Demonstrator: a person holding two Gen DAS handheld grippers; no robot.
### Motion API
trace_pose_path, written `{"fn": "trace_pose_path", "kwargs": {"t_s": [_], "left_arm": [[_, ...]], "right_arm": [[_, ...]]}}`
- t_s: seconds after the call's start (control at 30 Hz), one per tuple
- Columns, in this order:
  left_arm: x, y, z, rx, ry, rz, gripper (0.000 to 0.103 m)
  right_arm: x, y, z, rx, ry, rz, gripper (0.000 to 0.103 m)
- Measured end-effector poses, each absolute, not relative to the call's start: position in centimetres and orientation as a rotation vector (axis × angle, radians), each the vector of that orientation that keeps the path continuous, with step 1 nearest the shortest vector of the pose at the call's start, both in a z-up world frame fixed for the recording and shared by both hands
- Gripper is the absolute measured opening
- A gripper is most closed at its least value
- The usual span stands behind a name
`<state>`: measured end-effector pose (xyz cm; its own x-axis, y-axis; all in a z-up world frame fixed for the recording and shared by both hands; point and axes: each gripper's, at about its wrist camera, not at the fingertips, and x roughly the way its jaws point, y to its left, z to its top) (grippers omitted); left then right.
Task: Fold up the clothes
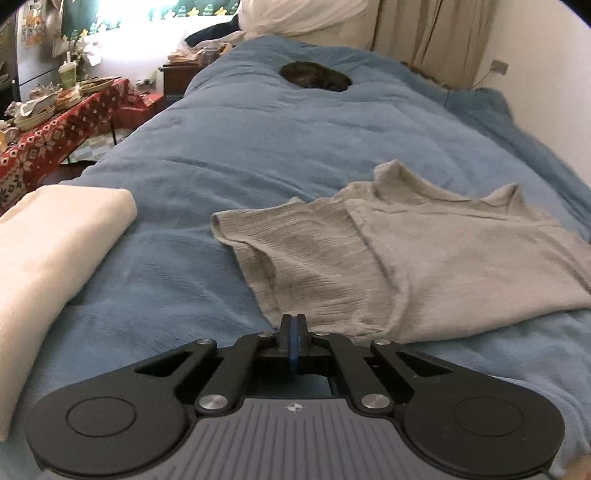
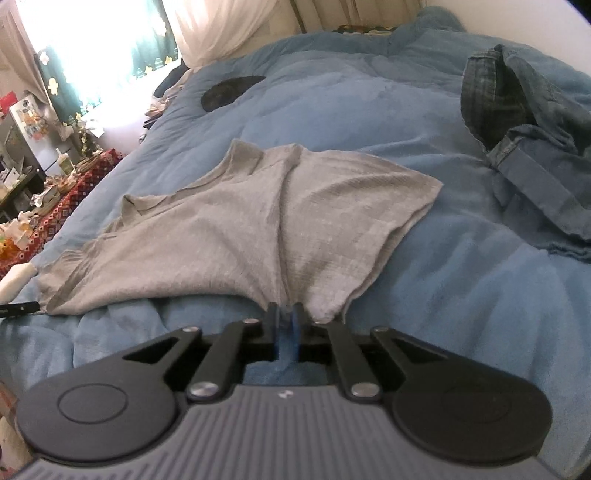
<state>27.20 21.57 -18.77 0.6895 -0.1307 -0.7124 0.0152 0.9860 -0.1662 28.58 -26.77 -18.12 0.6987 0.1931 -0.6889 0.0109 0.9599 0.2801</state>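
grey shirt hem in right claw, on blue duvet

A home bedroom: blue-covered bed, curtains, cluttered side table.

A wide bed under a blue duvet fills the room's middle. Bright daylight pours through a window with a green patterned curtain. Beside the bed stands a cluttered surface draped in a red patterned cloth. Beige curtains hang against a white wall.
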Motion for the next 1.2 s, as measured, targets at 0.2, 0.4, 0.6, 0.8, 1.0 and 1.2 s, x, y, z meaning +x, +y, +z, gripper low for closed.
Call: {"fn": "trace_pose_path", "kwargs": {"t_s": [0.2, 0.4, 0.6, 0.8, 1.0, 1.2], "left_arm": [[26.6, 21.2, -17.9, -0.269, 0.795, -0.162, 0.005], [26.2, 19.1, -17.4, -0.337, 0.807, -0.206, 0.025], [24.9, 13.7, -16.7, -0.117, 0.727, -0.212, 0.025], [28.3, 12.6, -18.6, -0.089, 0.68, -0.124, 0.017], [29.6, 16.8, -21.8, -0.196, 0.795, 0.035, 0.012], [28.9, 17.7, -19.6, -0.292, 0.776, 0.0, 0.011]], "right_arm": [[26.6, -28.1, -17.4, 0.325, 0.755, 0.085, 0.021], [25.9, -27.2, -17.2, 0.375, 0.726, 0.108, 0.034], [26.2, -22.5, -16.6, 0.159, 0.666, 0.116, 0.034], [28.9, -20.2, -16.6, 0.059, 0.588, 0.077, 0.028], [29.3, -21.8, -19.4, 0.1, 0.663, 0.044, 0.025], [28.0, -22.2, -18.9, 0.137, 0.653, 0.09, 0.026]]}}
